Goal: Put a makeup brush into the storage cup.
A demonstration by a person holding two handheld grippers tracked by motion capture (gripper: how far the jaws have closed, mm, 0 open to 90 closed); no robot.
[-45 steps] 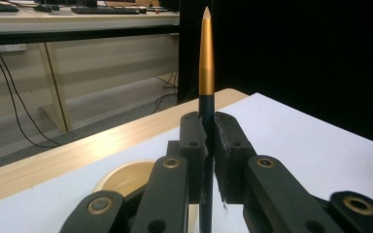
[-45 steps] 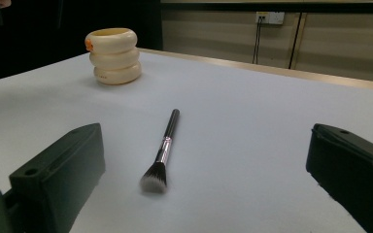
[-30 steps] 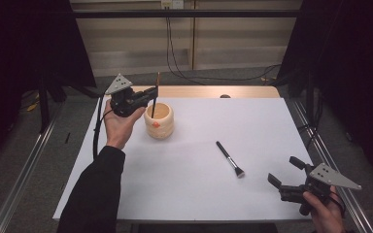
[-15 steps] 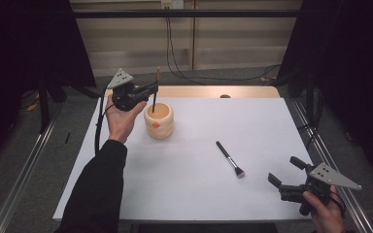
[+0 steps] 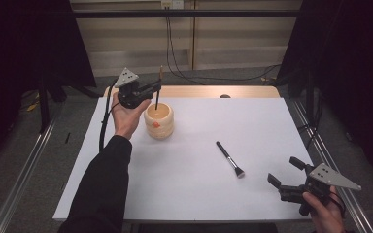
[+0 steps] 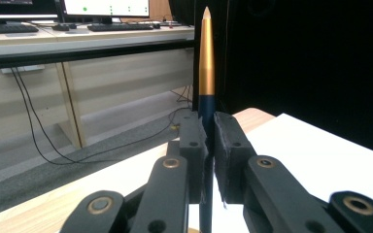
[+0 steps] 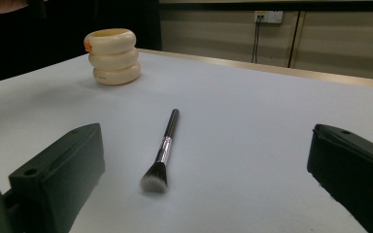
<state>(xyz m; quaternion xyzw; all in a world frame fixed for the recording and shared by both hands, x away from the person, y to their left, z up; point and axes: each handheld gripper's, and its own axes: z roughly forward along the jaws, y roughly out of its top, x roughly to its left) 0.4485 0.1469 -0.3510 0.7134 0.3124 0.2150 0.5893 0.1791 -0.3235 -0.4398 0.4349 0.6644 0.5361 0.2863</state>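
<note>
My left gripper (image 5: 156, 93) (image 6: 208, 131) is shut on a slim stick (image 5: 159, 77) (image 6: 206, 58) with a dark blue lower shaft and a gold, pointed upper end. The stick stands nearly upright. Its lower end dips into the mouth of a cream ribbed cup (image 5: 159, 121) (image 7: 113, 56) at the table's far left. A makeup brush (image 5: 230, 159) (image 7: 164, 148) lies flat mid-table, bristles toward the near side. My right gripper (image 5: 283, 170) (image 7: 206, 162) is open, low at the near right corner, facing the brush with nothing between its jaws.
The white tabletop (image 5: 199, 189) ends in a wooden strip (image 5: 213, 92) at the far edge. Metal rails (image 5: 24, 165) run along both sides on the floor. Cables (image 5: 175, 58) hang behind the table.
My left gripper with the stick has shifted slightly toward the far side and right, over the cup. The right gripper and the brush have not moved.
</note>
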